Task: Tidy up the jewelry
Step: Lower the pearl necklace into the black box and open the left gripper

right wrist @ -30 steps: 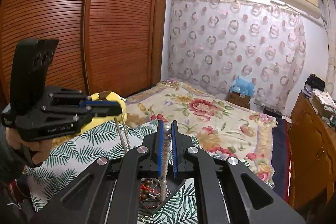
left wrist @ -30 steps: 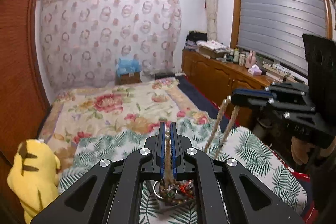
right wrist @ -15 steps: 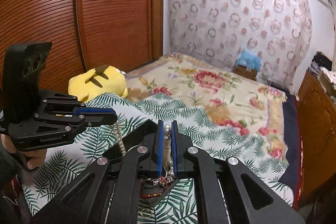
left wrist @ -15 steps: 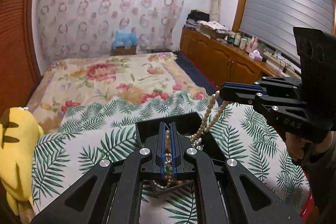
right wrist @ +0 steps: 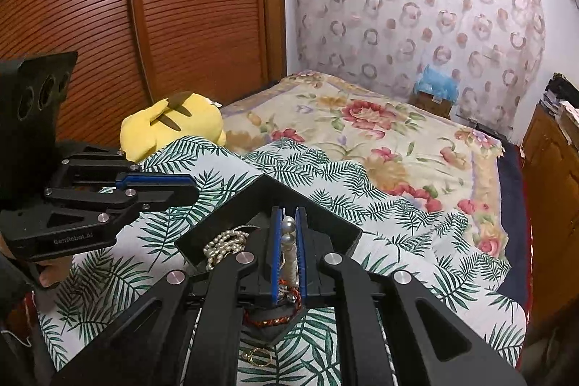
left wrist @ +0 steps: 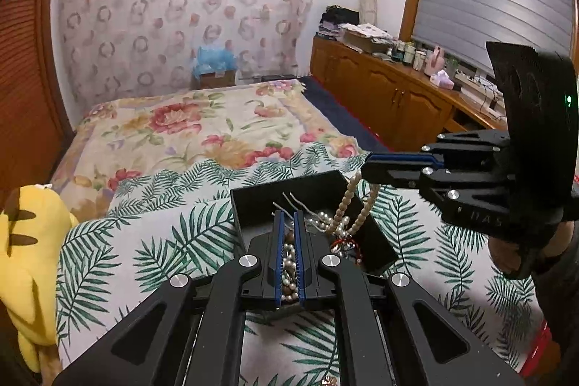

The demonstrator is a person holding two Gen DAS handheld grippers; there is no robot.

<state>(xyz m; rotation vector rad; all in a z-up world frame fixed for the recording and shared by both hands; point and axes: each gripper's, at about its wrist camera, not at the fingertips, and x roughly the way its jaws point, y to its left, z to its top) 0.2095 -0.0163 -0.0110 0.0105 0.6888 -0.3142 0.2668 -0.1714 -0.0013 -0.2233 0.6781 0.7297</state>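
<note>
A black open box (left wrist: pixel 289 185) sits on a palm-leaf cloth (left wrist: pixel 163 223) on the bed. My left gripper (left wrist: pixel 288 216) is low over the box, shut, with pearls of a pearl necklace (left wrist: pixel 287 263) showing between its blue pads. From the right, my right gripper (left wrist: pixel 365 165) holds the same necklace, and two strands (left wrist: pixel 347 201) hang from it into the box. In the right wrist view my right gripper (right wrist: pixel 288 210) is shut on the pearls (right wrist: pixel 288 227) above the box (right wrist: pixel 267 194). A heap of pearls (right wrist: pixel 224 241) lies inside, below my left gripper (right wrist: pixel 193 189).
A red cord bracelet (right wrist: pixel 275 317) lies in the box's near corner. A gold ring (right wrist: pixel 258 357) rests on the cloth in front of it. A yellow plush toy (right wrist: pixel 173 125) lies at the left by the wooden wardrobe (right wrist: pixel 163 6). Wooden cabinets (left wrist: pixel 391 96) line the right wall.
Both grippers have sunk toward the box, still holding the necklace. The strand that hung stretched above the box now pools inside it.
</note>
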